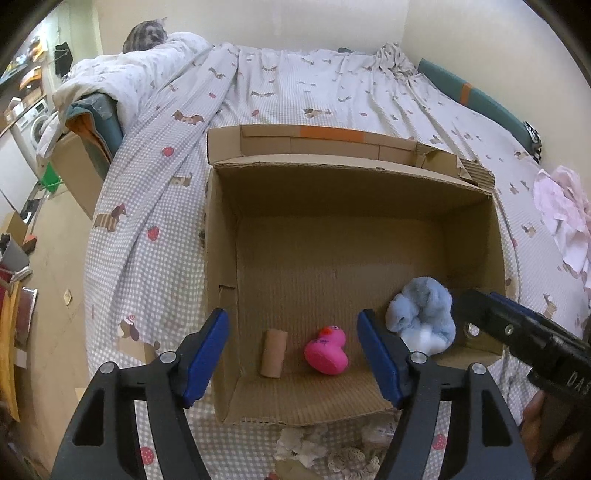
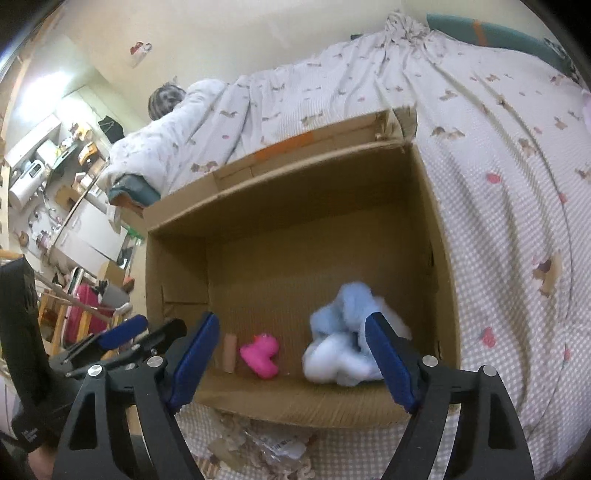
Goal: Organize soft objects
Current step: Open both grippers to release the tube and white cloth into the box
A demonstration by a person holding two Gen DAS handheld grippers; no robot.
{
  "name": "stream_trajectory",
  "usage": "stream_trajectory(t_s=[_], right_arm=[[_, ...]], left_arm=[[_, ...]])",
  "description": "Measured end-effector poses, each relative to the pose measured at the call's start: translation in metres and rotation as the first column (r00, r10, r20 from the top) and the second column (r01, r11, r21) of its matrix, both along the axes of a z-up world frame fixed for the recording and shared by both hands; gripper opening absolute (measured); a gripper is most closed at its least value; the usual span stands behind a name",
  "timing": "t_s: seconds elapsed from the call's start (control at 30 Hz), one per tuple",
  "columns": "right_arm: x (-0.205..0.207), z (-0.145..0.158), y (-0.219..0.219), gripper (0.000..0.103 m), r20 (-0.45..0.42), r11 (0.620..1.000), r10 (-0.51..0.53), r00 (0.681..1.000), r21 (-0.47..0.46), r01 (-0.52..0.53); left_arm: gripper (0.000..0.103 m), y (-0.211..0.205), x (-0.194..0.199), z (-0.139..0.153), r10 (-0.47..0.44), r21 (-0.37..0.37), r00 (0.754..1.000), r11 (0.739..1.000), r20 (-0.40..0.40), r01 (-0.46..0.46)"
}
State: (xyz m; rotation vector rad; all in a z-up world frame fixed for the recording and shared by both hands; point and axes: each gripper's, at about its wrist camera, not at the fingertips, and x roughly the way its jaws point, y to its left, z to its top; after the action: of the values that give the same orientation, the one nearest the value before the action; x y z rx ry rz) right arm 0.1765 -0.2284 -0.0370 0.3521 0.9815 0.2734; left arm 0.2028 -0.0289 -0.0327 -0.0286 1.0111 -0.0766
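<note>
An open cardboard box [image 1: 221,221] [image 2: 177,266] sits on the bed. At its near end lie a pink plush duck [image 1: 327,350] [image 2: 260,354], a cardboard tube [image 1: 274,352] [image 2: 230,350] and a light blue and white plush [image 1: 421,317] [image 2: 340,332]. My left gripper [image 1: 291,321] hangs open over the near wall, with the duck and tube showing on the floor between its fingers. My right gripper [image 2: 291,319] is open too. Its right finger overlaps the blurred blue plush in the picture, but nothing is pinched. In the left wrist view the right gripper [image 1: 480,306] sits just right of that plush.
The bed sheet [image 1: 295,92] is checked with a dog print. A pink and white cloth heap [image 1: 561,218] lies at the right. Lace and crumpled scraps [image 1: 325,450] [image 2: 266,450] lie just before the box. A furry animal [image 1: 146,35] rests on the far duvet. Floor and clutter lie to the left.
</note>
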Motion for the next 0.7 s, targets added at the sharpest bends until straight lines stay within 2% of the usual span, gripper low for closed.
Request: stream_trajectory(t_s=[0.2, 0.43, 0.7], right_arm=[[0.003, -0.003, -0.006, 0.086, -0.029, 0.999, -0.011, 1.000, 0.034, 0.012], [0.001, -0.002, -0.006, 0.086, -0.020, 0.999, -0.006, 1.000, 0.034, 0.006], [-0.001, -0.007, -0.011, 0.086, -0.036, 0.999, -0.016, 0.999, 0.031, 0.017]], left_arm=[[0.069, 0.004, 0.000, 0.002, 0.016, -0.011, 1.000, 1.000, 0.007, -0.016], [0.069, 0.008, -0.002, 0.001, 0.020, -0.001, 1.000, 1.000, 0.006, -0.020], [0.069, 0.013, -0.009, 0.000, 0.006, 0.044, 1.000, 0.999, 0.015, -0.006]])
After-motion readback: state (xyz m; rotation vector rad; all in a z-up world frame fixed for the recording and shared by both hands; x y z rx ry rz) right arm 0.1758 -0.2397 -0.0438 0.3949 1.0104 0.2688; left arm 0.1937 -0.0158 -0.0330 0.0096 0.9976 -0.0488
